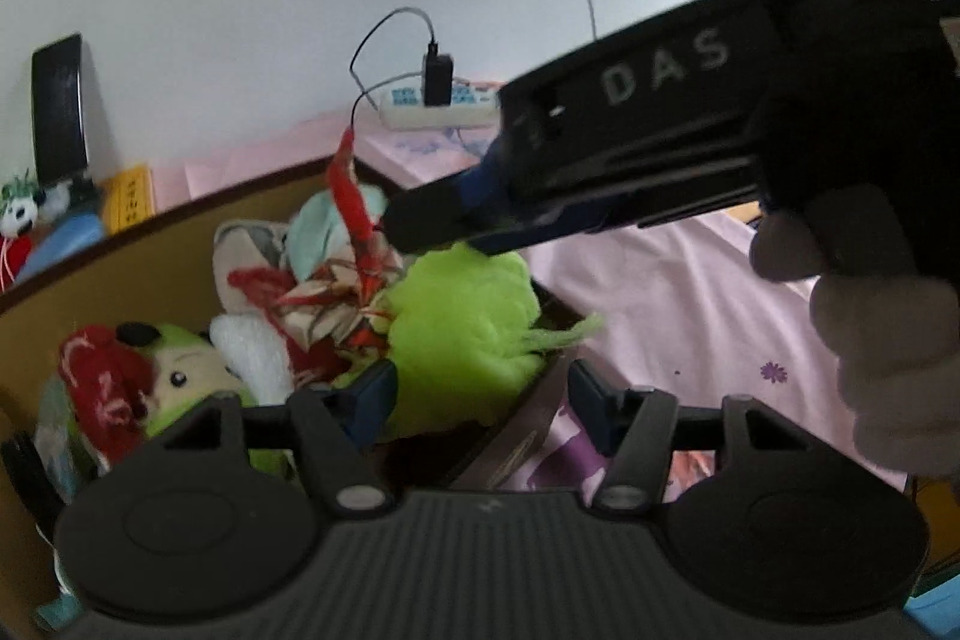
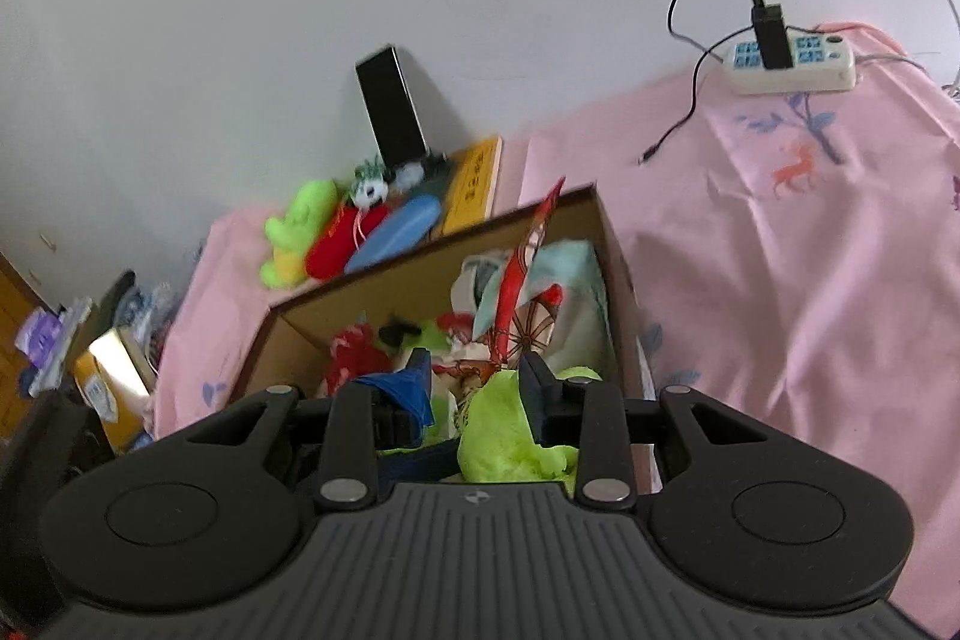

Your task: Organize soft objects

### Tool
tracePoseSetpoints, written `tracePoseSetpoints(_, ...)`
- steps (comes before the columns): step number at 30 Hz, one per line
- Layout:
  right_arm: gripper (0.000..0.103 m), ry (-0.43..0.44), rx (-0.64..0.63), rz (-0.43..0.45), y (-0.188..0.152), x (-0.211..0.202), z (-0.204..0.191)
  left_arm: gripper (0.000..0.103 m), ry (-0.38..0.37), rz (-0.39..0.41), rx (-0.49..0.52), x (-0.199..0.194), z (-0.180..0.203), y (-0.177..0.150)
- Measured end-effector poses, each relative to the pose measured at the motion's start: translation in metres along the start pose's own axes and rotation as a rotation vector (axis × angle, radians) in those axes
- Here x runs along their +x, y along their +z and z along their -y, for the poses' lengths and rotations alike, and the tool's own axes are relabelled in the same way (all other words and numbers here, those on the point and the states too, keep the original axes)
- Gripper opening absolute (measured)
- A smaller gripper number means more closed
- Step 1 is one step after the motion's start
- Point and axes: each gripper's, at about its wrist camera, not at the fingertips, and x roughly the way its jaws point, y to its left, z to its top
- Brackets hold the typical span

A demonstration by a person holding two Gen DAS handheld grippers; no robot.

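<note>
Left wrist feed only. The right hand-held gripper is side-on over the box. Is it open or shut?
Observer: Open. The right wrist view shows the right hand-held gripper with jaws apart and the lime green plush in the gap, unclamped.
Operator: Any soft toys outside the box that I can't see?
Observer: Yes. A green-and-yellow plush lies on the pink sheet behind the cardboard box, beside a red plush.
Operator: Is the charger cable feeding anything?
Observer: No. Its loose end lies bare on the sheet.
</note>
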Motion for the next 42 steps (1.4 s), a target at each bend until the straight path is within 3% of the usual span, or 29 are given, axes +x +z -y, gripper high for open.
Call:
tracePoseSetpoints(10,0.013,-0.083,-0.022,-0.097,-0.009,0.028,0.007,0.069,-0.008,-0.038,-0.021,0.011,-0.005,-0.004)
tracePoseSetpoints(19,0.015,-0.1,-0.013,0.032,-0.002,-0.001,0.006,0.072,0.045,0.001,-0.026,-0.01,0.0,-0.004)
tracePoseSetpoints(26,0.015,-0.195,-0.075,0.096,-0.007,-0.032,-0.002,0.075,0.162,0.033,-0.044,-0.04,0.009,-0.003)
tracePoseSetpoints(29,0.015,-0.223,-0.114,0.108,-0.011,-0.041,-0.005,0.077,0.258,0.043,-0.05,-0.049,0.014,0.001)
tracePoseSetpoints(32,0.015,-0.231,-0.138,0.106,-0.015,-0.05,-0.008,0.092,0.349,0.048,-0.078,-0.056,0.019,0.006)
tracePoseSetpoints(37,0.016,-0.266,-0.165,0.135,-0.017,-0.061,-0.014,0.092,0.501,0.073,-0.112,-0.07,0.029,0.014)
tracePoseSetpoints(42,0.016,-0.292,-0.164,0.146,-0.019,-0.074,-0.011,0.092,0.619,0.012,-0.176,-0.07,0.034,0.021)
